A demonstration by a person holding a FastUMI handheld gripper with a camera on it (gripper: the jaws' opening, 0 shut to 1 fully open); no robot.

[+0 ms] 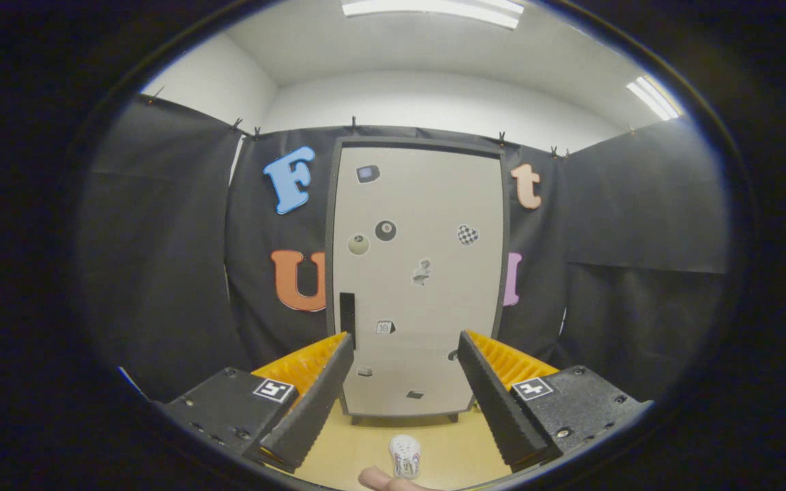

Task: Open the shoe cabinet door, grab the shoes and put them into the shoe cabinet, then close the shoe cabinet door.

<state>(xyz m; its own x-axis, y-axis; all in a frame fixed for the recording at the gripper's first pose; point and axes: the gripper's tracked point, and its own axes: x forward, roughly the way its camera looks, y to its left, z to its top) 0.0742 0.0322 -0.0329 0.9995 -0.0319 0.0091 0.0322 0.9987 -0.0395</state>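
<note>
- Standing upright against the booth's back wall, straight ahead and well beyond the fingers: the shoe cabinet [417, 279], its pale door [427, 204] shut and dotted with small stickers.
- Showing as a dark vertical slot near the door's left edge, low down, just above the left finger: probably the handle [346, 311], though too small to be sure.
- Lying on the yellowish floor [447, 443] between the cabinet and the gripper [403, 402], close under the fingers: one small white shoe [404, 455], toe toward the cabinet.
- Touching nothing and holding nothing: jaws spread wide apart, the cabinet framed in the gap.
- Peeking in beside the shoe: a fingertip [381, 480] of the person.
- Judged step: opening the door first, not yet started.
- To do it well: move forward over the shoe without knocking it, aim one finger into the dark slot, pull along the door's swing rather than straight back.
- Risk: catching only the door's edge and slipping off.
</note>
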